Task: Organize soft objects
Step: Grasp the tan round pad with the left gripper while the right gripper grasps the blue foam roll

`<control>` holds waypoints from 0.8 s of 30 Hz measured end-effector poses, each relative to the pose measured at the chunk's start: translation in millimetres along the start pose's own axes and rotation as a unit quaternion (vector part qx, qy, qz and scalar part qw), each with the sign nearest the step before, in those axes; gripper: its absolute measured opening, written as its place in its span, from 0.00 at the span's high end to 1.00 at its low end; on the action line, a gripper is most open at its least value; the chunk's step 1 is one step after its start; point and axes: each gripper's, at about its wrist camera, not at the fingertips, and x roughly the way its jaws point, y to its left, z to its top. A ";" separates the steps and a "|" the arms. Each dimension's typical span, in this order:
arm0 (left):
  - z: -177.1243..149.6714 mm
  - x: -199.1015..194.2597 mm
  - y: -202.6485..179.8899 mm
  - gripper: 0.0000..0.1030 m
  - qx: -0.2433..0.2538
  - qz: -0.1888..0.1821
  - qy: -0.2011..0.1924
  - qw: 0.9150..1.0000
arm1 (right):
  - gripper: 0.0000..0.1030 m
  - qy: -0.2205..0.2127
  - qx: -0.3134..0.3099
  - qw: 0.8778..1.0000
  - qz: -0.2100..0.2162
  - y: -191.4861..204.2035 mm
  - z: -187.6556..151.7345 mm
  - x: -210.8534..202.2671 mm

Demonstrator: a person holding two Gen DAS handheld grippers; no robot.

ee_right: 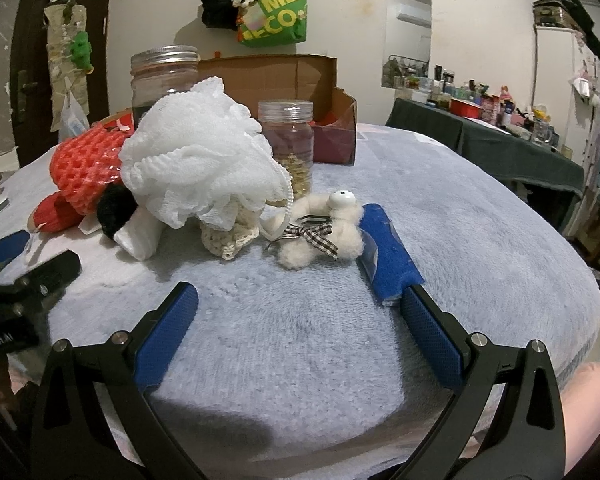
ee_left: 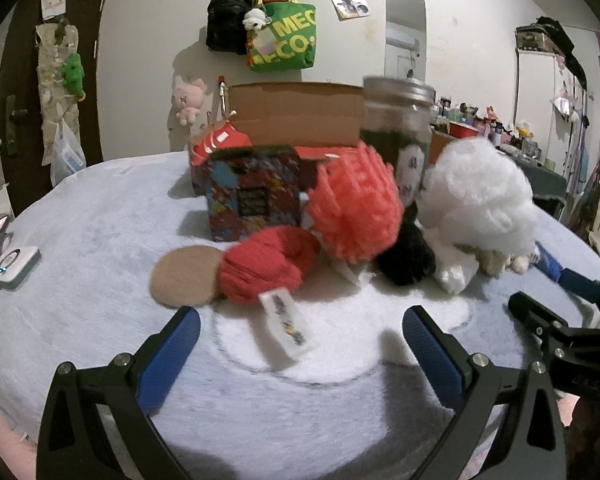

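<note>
Both grippers, left gripper (ee_left: 300,344) and right gripper (ee_right: 298,320), were spread wide and held nothing. Sorting looked barely started. Next, the right one probably needed to reach the little teddy bear (ee_right: 320,236).

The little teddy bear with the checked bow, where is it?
In the right wrist view, the teddy bear lies on the blanket, between the white bath pouf and the blue sponge, touching the sponge.

Lighting: even indoor, moderately bright. Shadows: soft, dark patch on blanket (ee_right: 260,320) at 6 o'clock. Blur: orange mesh puff (ee_left: 356,204) and jar (ee_left: 398,136) smeared. Distortion: strong fisheye bowing, black vignette at corners.
</note>
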 end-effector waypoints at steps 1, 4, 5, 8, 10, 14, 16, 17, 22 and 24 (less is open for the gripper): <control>4.0 -4.0 3.4 0.00 0.000 -0.002 0.000 1.000 | 0.00 0.000 0.000 1.000 0.002 -0.5 0.6 -1.5; 12.1 -10.7 12.3 0.00 0.005 -0.005 -0.003 1.000 | 0.00 -0.001 0.003 1.000 0.013 -8.6 2.3 -0.8; 14.2 -12.7 14.8 0.00 0.007 -0.005 -0.004 1.000 | 0.00 -0.002 0.004 1.000 0.015 -11.4 4.7 -1.5; 21.2 -14.3 22.9 0.00 0.011 -0.003 0.002 1.000 | 0.00 -0.009 0.003 1.000 0.010 -19.2 12.4 -2.8; 24.4 -13.6 30.3 0.00 0.011 -0.002 0.011 1.000 | 0.00 -0.009 0.003 1.000 0.005 -25.9 19.0 -2.1; 28.9 -10.0 45.6 0.00 0.013 0.004 0.031 0.999 | 0.00 0.001 0.006 1.000 0.001 -39.7 25.7 1.5; 31.0 -7.8 53.8 0.00 0.015 0.004 0.041 0.999 | 0.00 0.005 0.001 1.000 -0.002 -46.4 27.8 3.3; 32.6 -7.1 56.5 0.00 0.016 0.004 0.045 0.999 | 0.00 0.007 -0.001 1.000 -0.002 -47.9 27.3 2.9; 33.9 -2.2 67.2 0.00 0.033 0.006 0.069 0.997 | 0.00 0.024 -0.006 1.000 -0.002 -61.8 25.5 6.2; 33.9 0.3 68.9 0.00 0.045 0.008 0.074 0.996 | 0.00 0.031 -0.008 0.999 -0.003 -65.4 24.2 8.6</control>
